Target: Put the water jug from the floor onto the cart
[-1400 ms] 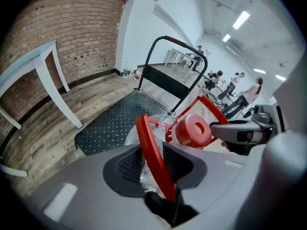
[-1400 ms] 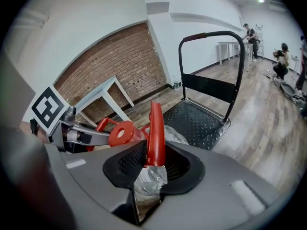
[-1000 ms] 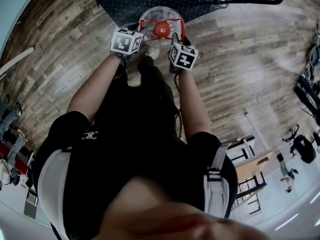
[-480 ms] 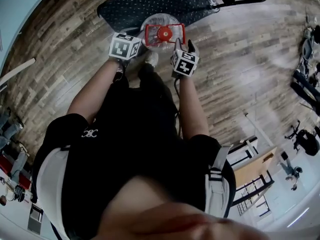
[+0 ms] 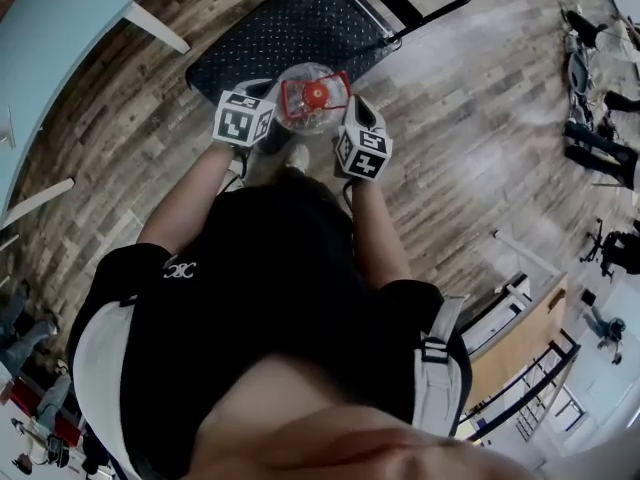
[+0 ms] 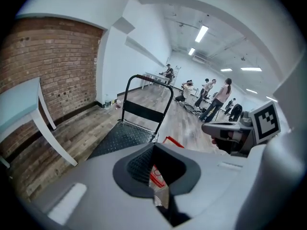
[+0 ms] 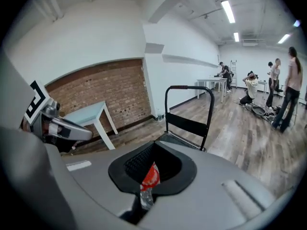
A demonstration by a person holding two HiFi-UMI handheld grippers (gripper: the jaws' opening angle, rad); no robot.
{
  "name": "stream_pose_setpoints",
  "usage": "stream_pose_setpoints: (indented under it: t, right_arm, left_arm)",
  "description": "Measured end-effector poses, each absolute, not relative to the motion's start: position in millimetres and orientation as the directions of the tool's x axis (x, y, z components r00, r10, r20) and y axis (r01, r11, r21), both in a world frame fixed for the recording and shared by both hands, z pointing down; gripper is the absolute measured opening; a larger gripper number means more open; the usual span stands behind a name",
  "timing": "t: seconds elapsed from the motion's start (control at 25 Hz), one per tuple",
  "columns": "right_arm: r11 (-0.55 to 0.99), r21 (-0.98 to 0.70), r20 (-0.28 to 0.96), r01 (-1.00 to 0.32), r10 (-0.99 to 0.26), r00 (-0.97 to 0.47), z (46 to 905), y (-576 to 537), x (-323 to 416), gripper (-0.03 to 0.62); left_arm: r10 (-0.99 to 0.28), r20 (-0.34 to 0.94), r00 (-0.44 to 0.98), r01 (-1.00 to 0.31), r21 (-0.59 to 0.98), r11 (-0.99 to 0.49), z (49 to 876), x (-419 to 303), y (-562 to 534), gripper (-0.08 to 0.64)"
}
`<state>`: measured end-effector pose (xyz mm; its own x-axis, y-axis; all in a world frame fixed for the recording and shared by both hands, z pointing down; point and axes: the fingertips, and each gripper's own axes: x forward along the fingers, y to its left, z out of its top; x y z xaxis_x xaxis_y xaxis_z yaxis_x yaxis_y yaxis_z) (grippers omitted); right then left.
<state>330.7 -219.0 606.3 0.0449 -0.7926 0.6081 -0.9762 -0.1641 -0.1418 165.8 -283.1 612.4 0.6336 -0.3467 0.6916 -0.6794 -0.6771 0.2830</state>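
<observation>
The clear water jug with its red cap and red carry handle hangs in front of me, raised off the floor at the near edge of the cart. My left gripper is shut on the handle's left side, where red plastic shows between its jaws. My right gripper is shut on the right side, with red plastic and clear jug pinched in its jaws. The cart's black studded deck lies just beyond, its black push bar at the far end.
A light blue table with white legs stands at the left beside a brick wall. Wood-plank floor surrounds the cart. Several people and more tables stand far down the room. Shelving is at my right.
Both grippers have come up with the jug, which now hangs higher and nearer the cart's deck. The head view has swung so that more of the cart and table shows.
</observation>
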Motion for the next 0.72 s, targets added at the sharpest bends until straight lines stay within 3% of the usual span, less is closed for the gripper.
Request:
stream_pose_setpoints:
  t: [0.32,0.52,0.72]
  right_arm:
    - [-0.191,-0.197,0.436,-0.962,-0.896,0.089,517.5,-236.1,315.2,0.014]
    - [-0.195,-0.175,0.334,-0.965,-0.934,0.128,482.5,-228.4,307.3,0.012]
    - [-0.204,-0.17,0.311,-0.964,-0.939,0.144,469.8,-220.0,301.5,0.012]
  left_arm:
    - [-0.439,0.589,0.678,-0.646,0.194,-0.738,536.2,163.4,-296.4,0.0]
    - [-0.437,0.51,0.741,-0.609,0.234,-0.758,498.8,166.9,-289.4,0.0]
    - [-0.472,0.49,0.733,-0.628,0.22,-0.747,486.5,156.4,-291.2,0.0]
